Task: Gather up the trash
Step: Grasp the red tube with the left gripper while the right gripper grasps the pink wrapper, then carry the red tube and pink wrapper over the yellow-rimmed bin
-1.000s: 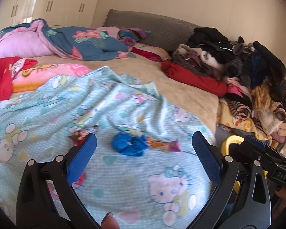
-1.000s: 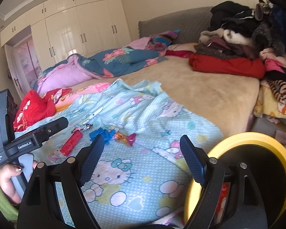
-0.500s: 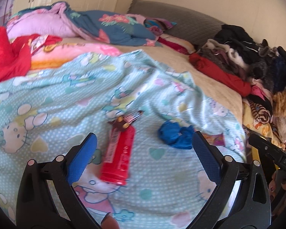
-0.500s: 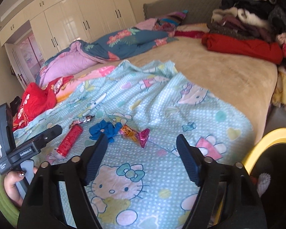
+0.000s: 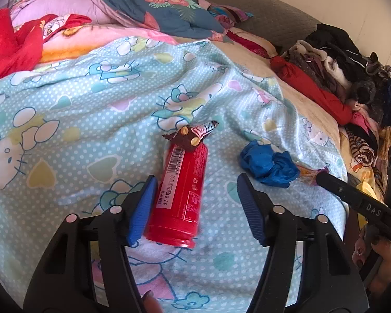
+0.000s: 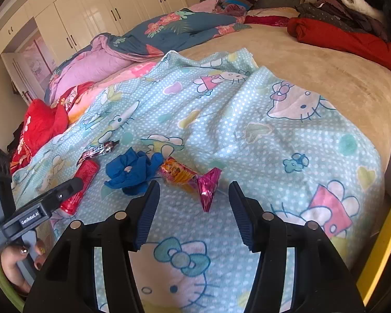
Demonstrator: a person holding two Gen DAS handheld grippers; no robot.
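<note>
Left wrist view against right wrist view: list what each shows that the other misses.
Only the left wrist view: the tube's barcode label and the right gripper's body.
Only the right wrist view: white wardrobes, a yellow bin rim, the left gripper's body.
Both: red tube, brown candy wrapper, crumpled blue bag, orange-pink wrapper, patterned blanket.

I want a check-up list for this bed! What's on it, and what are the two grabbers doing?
Surface: cat-print blanket over a tan bed.
Job's things: red tube, brown wrapper at its far end, crumpled blue glove, orange-pink candy wrapper; yellow bin at the bed's edge.
Clutter: clothes pile, quilts.
Grippers: left gripper closing around the red tube, right side not touching; right gripper closing toward the candy wrapper, not gripping.
Cables: nothing seen.
Surroundings: white wardrobes.
</note>
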